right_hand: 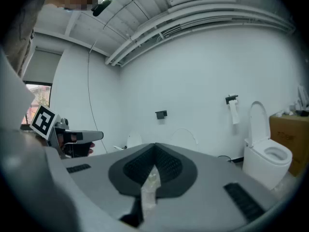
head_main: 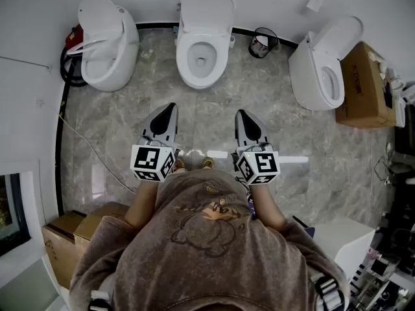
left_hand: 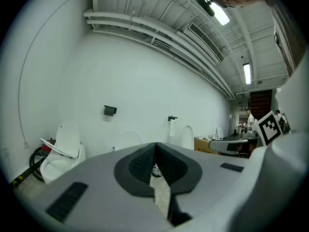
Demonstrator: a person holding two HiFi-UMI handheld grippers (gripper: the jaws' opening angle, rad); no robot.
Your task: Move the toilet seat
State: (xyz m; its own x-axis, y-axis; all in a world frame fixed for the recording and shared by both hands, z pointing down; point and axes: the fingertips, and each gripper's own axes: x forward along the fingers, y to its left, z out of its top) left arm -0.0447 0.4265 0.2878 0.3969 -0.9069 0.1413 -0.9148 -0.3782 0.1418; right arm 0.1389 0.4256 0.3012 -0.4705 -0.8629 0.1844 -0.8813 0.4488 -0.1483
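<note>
Left toilet (head_main: 107, 44): stands by the wall at the far left. Its lid is upright and its seat ring (head_main: 87, 44) hangs half raised over the bowl, apart from both lid and rim.
Left tongs (head_main: 170, 107): pressed together with nothing between them, held roughly level at waist height and aimed at the wall of toilets. This looks like a carrying pose before any reach.
Middle toilet (head_main: 204, 44): lid up against the wall, toilet seat (head_main: 202, 60) apparently lying flat on the bowl.
Seat versus tongs: this seat lies straight ahead across bare marble floor (head_main: 130, 128), well apart from both tips and roughly centred between them. That makes it the likely target, though the half-raised ring on the left could be the one meant.
Right tongs (head_main: 241, 114): also closed on nothing, level with the left pair and parallel to it. The matched pose suggests that neither hand has yet been chosen for the lift.
Waste bin (head_main: 262, 42): near the wall, between the middle and right toilets.
Right toilet (head_main: 327, 70): turned sideways with its lid up, just beside a cardboard box (head_main: 363, 86).
</note>
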